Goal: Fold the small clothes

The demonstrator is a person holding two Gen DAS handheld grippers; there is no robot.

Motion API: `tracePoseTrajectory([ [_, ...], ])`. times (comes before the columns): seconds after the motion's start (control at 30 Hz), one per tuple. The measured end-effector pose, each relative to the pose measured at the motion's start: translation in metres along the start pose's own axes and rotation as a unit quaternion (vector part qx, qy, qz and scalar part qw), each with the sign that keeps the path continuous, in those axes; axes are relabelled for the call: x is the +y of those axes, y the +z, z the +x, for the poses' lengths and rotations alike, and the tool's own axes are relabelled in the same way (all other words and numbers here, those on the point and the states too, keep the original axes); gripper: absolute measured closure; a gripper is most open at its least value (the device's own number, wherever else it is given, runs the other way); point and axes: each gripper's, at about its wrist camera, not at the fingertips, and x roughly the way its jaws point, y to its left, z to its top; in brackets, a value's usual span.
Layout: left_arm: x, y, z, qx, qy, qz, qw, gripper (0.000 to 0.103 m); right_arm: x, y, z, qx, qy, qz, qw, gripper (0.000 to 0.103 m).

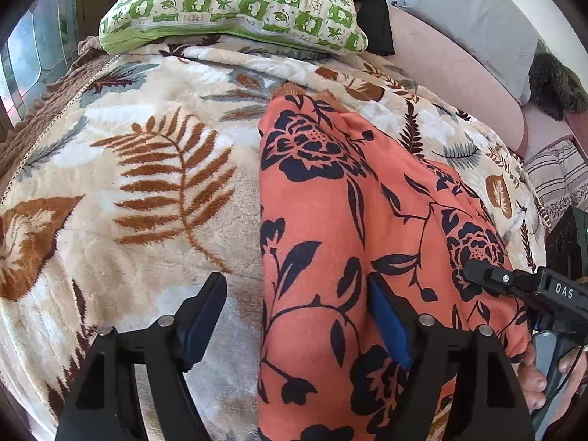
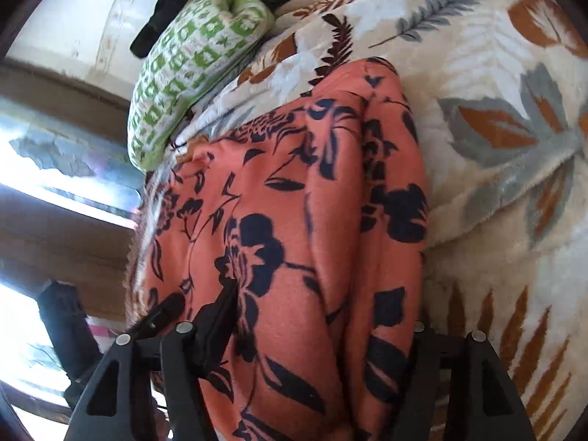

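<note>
Pillow beyond orange garment

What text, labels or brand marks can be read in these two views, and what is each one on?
"DAS": white letters on the black body of the right gripper, seen at the right edge of the left wrist view.
Small marks in the white squares of the green pillow: too small to read.
Right wrist view: no readable text.
</note>
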Motion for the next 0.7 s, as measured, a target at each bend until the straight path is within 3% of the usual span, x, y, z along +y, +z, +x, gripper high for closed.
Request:
tracePoseTrajectory([
  [0.07, 0.006, 0.002, -0.009, -0.015, 0.001, -0.009, 0.9998, 0.023, 0.0, 0.005, -0.014, -0.002, -0.013, 0.009, 1.0, 0.034],
  [0.2, 0.008, 0.003, -0.042, -0.094, 0.039, -0.011, 0.9947, 0.023, 0.011, 0.002, -0.07, -0.097, -0.022, -0.035, 0.994, 0.034],
  [0.27, 0.004, -0.001, -0.059, -0.136, 0.031, -0.005, 0.9902, 0.023, 0.025, -0.006, -0.096, -0.15, -0.011, -0.08, 0.985, 0.036],
  [0.37, -0.017, -0.009, -0.076, -0.185, 0.003, 0.032, 0.9823, 0.023, 0.047, -0.023, -0.11, -0.173, 0.021, -0.146, 0.974, 0.063],
  [0.4, -0.025, -0.012, -0.077, -0.189, -0.009, 0.049, 0.9807, 0.023, 0.053, -0.026, -0.104, -0.161, 0.029, -0.159, 0.974, 0.065],
  [0.5, -0.044, -0.018, -0.06, -0.157, -0.031, 0.086, 0.9834, 0.022, 0.057, -0.037, -0.075, -0.109, 0.047, -0.154, 0.981, 0.066],
  [0.57, -0.048, -0.018, -0.033, -0.101, -0.017, 0.097, 0.99, 0.022, 0.047, -0.043, -0.052, -0.074, 0.032, -0.133, 0.988, 0.066],
  [0.63, -0.04, -0.02, -0.006, -0.044, 0.036, 0.086, 0.9946, 0.022, 0.03, -0.044, -0.028, -0.032, -0.006, -0.099, 0.995, 0.069],
  [0.67, -0.029, -0.019, 0.004, -0.023, 0.033, 0.068, 0.9969, 0.019, 0.018, -0.042, -0.021, -0.025, -0.016, -0.079, 0.996, 0.08],
  [0.7, -0.015, -0.017, 0.01, -0.007, 0.001, 0.034, 0.9994, 0.017, 0.01, -0.04, -0.021, -0.029, -0.015, -0.065, 0.997, 0.082],
])
